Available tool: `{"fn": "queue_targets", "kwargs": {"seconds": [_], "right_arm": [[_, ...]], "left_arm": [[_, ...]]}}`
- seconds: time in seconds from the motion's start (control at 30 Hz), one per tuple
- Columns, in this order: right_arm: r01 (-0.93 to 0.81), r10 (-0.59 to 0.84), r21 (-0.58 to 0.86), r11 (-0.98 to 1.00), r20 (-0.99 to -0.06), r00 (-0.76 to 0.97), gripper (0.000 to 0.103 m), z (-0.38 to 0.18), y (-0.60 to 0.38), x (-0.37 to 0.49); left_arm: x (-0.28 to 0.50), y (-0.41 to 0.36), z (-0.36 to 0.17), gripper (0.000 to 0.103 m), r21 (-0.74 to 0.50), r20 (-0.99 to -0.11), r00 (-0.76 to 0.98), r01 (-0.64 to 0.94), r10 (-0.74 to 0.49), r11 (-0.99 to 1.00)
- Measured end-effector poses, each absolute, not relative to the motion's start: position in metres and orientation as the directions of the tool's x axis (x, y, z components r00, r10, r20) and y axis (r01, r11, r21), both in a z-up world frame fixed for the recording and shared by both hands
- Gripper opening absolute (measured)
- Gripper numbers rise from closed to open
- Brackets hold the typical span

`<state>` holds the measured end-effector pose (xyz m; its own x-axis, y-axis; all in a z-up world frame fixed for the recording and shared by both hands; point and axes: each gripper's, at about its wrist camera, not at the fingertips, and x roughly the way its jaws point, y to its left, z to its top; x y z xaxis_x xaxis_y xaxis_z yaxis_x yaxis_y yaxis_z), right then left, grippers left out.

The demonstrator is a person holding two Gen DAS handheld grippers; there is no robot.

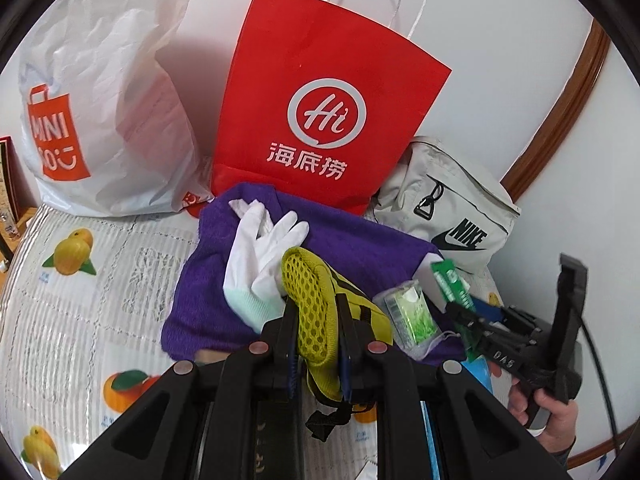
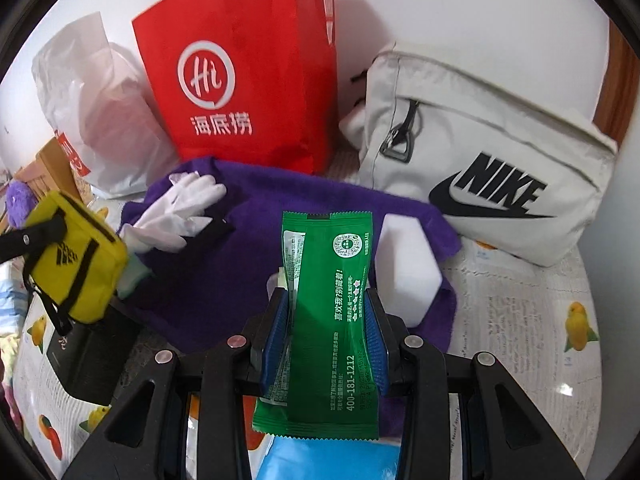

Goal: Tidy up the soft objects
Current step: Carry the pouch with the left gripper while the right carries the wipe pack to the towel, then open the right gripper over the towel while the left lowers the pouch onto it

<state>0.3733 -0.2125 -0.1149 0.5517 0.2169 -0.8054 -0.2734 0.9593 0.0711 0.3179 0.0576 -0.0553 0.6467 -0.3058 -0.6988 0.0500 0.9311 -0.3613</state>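
A: what's in my left gripper?
B: yellow mesh pouch, pinched and dangling.
A: my right gripper?
B: green sachet, upright, above the purple towel with the white glove lying on it.

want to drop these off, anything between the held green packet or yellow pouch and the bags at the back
Only low clutter: the purple towel with the white glove lies before the red bag. Green packet and yellow pouch are held above it.
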Motion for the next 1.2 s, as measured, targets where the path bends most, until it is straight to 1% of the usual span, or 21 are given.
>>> {"fn": "queue_targets", "kwargs": {"seconds": [0.2,0.3,0.37,0.4,0.43,0.5,0.53,0.83,0.97,1.03,1.13,1.2], "right_arm": [[-0.256,0.220,0.097,0.962,-0.830,0.512,0.038,-0.128,-0.215,0.385],[-0.255,0.224,0.107,0.961,-0.841,0.492,0.038,-0.134,-0.216,0.390],[-0.251,0.227,0.115,0.961,-0.844,0.486,0.042,-0.135,-0.217,0.391],[-0.255,0.240,0.127,0.959,-0.841,0.485,0.047,-0.135,-0.217,0.391],[-0.257,0.249,0.136,0.957,-0.837,0.487,0.055,-0.134,-0.217,0.390],[-0.252,0.252,0.140,0.957,-0.831,0.497,0.061,-0.132,-0.219,0.389],[-0.252,0.255,0.142,0.957,-0.827,0.501,0.062,-0.130,-0.219,0.387],[-0.244,0.256,0.147,0.959,-0.819,0.514,0.062,-0.115,-0.227,0.362],[-0.240,0.268,0.161,0.957,-0.806,0.527,0.062,-0.108,-0.231,0.349],[-0.240,0.268,0.162,0.957,-0.806,0.528,0.062,-0.106,-0.233,0.345],[-0.240,0.263,0.155,0.958,-0.807,0.528,0.062,-0.105,-0.234,0.342],[-0.243,0.262,0.151,0.958,-0.807,0.529,0.062,-0.105,-0.236,0.340]], "left_arm": [[0.337,0.045,-0.058,0.015,-0.352,-0.710,0.629,0.071,-0.316,0.933],[0.340,0.044,-0.062,0.015,-0.367,-0.710,0.625,0.064,-0.324,0.928],[0.341,0.045,-0.064,0.015,-0.373,-0.712,0.623,0.055,-0.324,0.926],[0.341,0.046,-0.065,0.015,-0.377,-0.711,0.624,0.050,-0.324,0.925],[0.341,0.046,-0.066,0.015,-0.379,-0.710,0.625,0.047,-0.324,0.924],[0.342,0.047,-0.069,0.015,-0.385,-0.711,0.625,0.037,-0.322,0.922],[0.342,0.047,-0.071,0.015,-0.389,-0.711,0.625,0.031,-0.322,0.921],[0.351,0.037,-0.085,0.015,-0.412,-0.711,0.628,-0.006,-0.317,0.911],[0.359,0.025,-0.092,0.015,-0.389,-0.721,0.631,-0.029,-0.285,0.921],[0.365,0.018,-0.097,0.015,-0.398,-0.726,0.622,-0.030,-0.294,0.917],[0.371,0.009,-0.099,0.015,-0.365,-0.738,0.619,-0.032,-0.268,0.930],[0.375,0.004,-0.103,0.015,-0.365,-0.743,0.612,-0.032,-0.270,0.931]]}}
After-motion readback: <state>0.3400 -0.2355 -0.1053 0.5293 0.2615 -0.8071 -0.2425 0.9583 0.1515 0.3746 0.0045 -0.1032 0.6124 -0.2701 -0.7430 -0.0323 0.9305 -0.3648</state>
